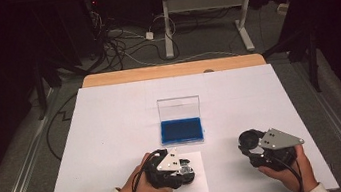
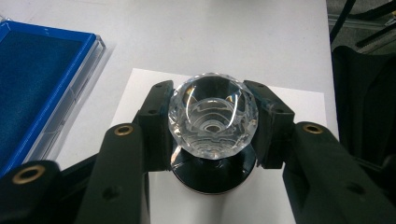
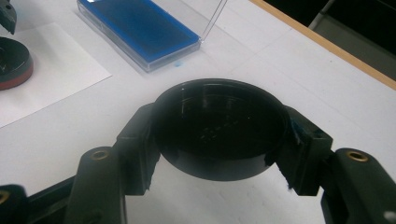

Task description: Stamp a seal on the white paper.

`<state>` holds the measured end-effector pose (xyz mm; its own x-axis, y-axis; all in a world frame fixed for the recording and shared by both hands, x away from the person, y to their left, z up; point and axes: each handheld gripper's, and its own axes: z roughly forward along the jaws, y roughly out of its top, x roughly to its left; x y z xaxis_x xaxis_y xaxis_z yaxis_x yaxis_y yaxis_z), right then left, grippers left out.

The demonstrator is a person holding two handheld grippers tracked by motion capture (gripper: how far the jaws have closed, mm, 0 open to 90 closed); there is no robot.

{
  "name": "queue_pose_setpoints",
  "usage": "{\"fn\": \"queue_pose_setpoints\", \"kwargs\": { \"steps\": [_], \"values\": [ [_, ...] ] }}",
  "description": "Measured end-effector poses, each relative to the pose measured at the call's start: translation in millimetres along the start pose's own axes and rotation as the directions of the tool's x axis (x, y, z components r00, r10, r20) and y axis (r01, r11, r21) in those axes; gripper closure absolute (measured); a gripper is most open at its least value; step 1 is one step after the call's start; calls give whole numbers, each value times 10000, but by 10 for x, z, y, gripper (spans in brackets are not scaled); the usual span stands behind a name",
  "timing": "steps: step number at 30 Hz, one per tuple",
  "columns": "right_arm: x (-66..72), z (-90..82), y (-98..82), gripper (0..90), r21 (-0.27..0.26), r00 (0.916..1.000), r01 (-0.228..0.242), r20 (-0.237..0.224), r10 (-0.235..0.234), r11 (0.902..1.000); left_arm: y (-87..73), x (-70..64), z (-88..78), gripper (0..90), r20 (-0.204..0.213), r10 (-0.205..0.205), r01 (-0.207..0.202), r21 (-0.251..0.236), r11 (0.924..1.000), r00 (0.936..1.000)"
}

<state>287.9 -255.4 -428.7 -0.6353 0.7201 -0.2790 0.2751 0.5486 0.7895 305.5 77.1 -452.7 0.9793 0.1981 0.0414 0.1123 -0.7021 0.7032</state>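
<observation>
A: What is in the left tongs?

B: A clear faceted glass ball, cut like a gem, with rings of reflection inside it. The two black jaws are clenched on its sides. It sits over a round black base with a shiny rim, on a small white sheet of paper

A: And the right tongs?

B: They grasp a round black lid, shallow and dish-like, hollow side up, with its wall pressed between the pads. From above it shows held near the tabletop's near right edge, well apart from the left tongs

A: Any containers?

B: One, a flat clear plastic case lying open near the middle of the tabletop. Its transparent cover stands upright at the far side, and the tray is lined with a blue pad. I can see nothing lying on the blue. It lies just beyond the paper sheet

A: And the surface?

B: The tabletop is wood with a large white board over it, so that a strip of wood shows along the far edge. In the right tongs' view a second round dark piece with a reddish rim rests on the paper

A: The room?

B: Dark. Grey carpet, a tangle of cables on the floor beyond, and the white legs of another table
</observation>
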Motion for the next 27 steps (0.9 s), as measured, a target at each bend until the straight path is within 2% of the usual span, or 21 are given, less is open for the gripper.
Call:
{"fn": "queue_pose_setpoints", "kwargs": {
  "steps": [27],
  "values": [
    [2,-10,4,382,-18,10000,-45,-1,45,10000,29,-9,-1,546,-114,18,-15,269,9996,9999]
  ]
}}
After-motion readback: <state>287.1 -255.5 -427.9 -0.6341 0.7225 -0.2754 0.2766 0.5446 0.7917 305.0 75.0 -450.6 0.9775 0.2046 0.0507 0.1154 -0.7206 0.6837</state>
